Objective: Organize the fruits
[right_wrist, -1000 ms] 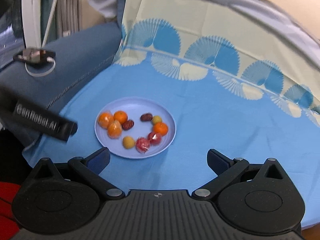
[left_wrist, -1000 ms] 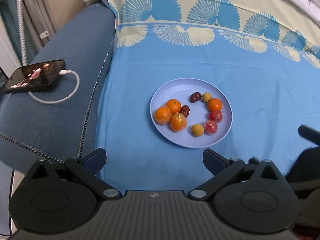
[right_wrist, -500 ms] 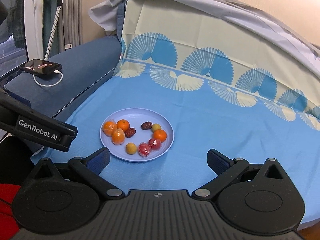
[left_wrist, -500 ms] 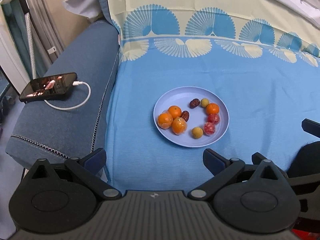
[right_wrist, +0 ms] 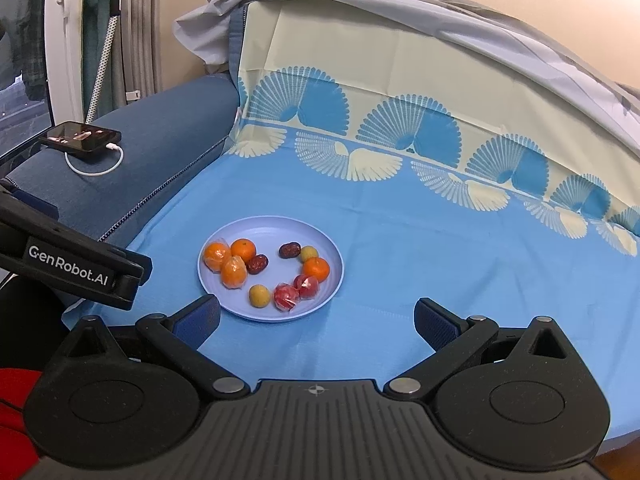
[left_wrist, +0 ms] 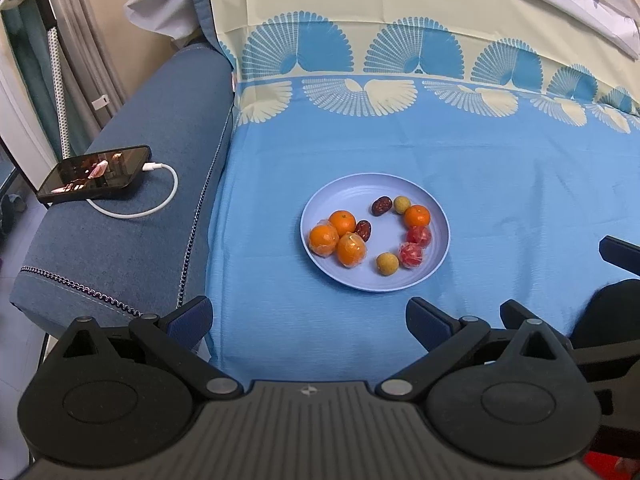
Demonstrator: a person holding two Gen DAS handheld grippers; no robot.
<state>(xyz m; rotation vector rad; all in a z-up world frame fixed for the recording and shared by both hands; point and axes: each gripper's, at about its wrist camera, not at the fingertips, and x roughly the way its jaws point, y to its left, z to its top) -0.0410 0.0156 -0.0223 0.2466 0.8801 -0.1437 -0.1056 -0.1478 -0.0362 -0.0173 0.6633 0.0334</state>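
Note:
A pale blue plate [left_wrist: 352, 188] sits on the blue cloth and also shows in the right wrist view [right_wrist: 256, 229]. On it lie several small oranges [left_wrist: 342, 221], two dark dates [left_wrist: 381, 205], two yellowish round fruits [left_wrist: 387, 263] and two wrapped red fruits [left_wrist: 410, 255]. My left gripper [left_wrist: 309, 318] is open and empty, held back from the plate's near edge. My right gripper [right_wrist: 316, 318] is open and empty, just short of the plate's near right side. The left gripper's body [right_wrist: 72, 264] shows at the left of the right wrist view.
A phone [left_wrist: 94, 173] on a white charging cable [left_wrist: 156, 204] lies on the blue sofa arm [left_wrist: 132, 240] at the left. The patterned cloth [left_wrist: 420, 64] rises up the backrest behind the plate. Part of the right gripper [left_wrist: 620, 256] shows at the right edge.
Both grippers have drawn back and risen from the plate, which now looks smaller and farther. More of the sofa arm and backrest shows. The fruits have not moved.

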